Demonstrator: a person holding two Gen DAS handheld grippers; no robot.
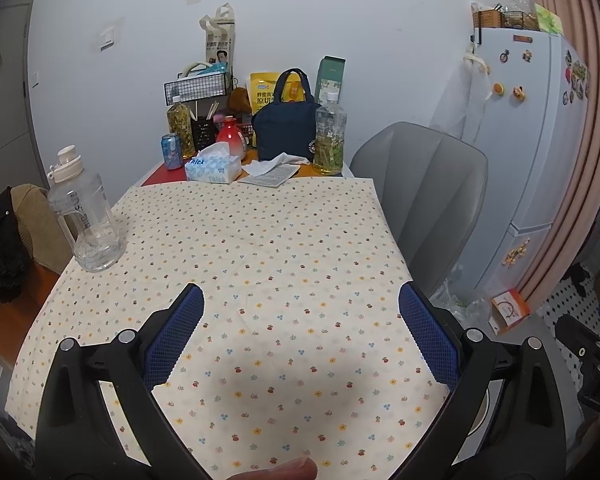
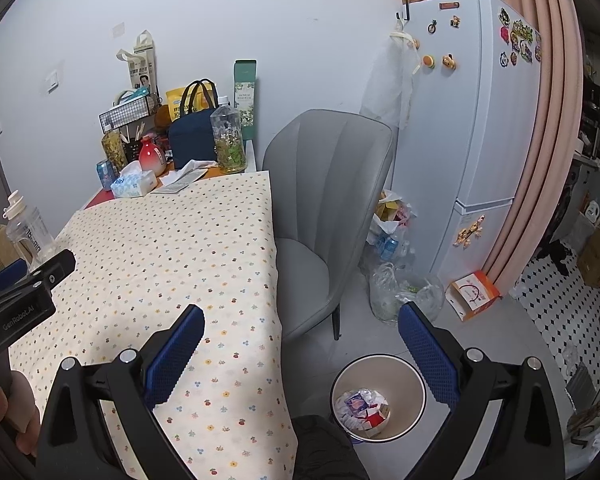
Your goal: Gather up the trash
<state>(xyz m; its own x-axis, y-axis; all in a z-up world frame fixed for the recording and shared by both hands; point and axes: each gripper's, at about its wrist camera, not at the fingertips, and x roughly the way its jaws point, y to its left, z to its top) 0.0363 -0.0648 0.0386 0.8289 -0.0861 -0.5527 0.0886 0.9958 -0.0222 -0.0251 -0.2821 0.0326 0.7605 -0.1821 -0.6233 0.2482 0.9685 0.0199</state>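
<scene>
A water bottle (image 1: 86,216) stands at the surface's (image 1: 260,264) left edge; a chair (image 2: 328,200) sits beside its right edge, a bin (image 2: 378,396) on the floor.

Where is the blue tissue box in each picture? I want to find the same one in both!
Left wrist view: the tissue box sits at the far end of the table, left of centre, just beyond the flowery tablecloth.
Right wrist view: the tissue box is in the upper left, at the cloth's far edge.
Shared landmark: the red and white vase stands just behind it.
</scene>
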